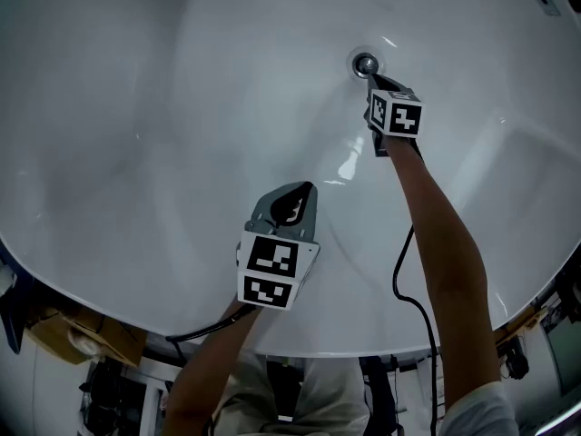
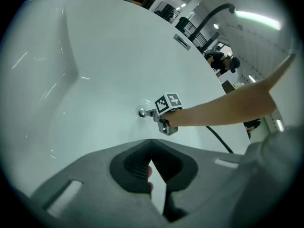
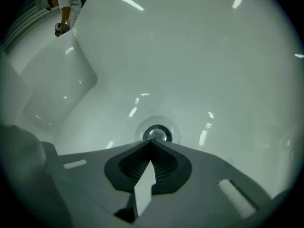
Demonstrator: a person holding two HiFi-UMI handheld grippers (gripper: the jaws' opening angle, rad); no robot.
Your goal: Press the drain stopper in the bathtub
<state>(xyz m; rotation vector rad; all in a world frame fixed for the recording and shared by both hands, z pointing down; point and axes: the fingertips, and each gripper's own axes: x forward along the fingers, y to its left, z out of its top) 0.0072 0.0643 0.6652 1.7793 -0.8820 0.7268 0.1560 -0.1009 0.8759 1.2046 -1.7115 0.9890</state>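
The right hand-held gripper, jaws together, tips at the drain stopper of the bathtub, a black cable trailing toward the near rim, where the left hand-held gripper hangs closed and empty.

cardboard box: sitting low at the left edge of the head view, contents too dim to tell
black curved pipe: arching across the background, upper right of the left gripper view
ceiling light: glowing as a long strip just right of the pipe
bystander: standing far off in a white top, upper left of the right gripper view
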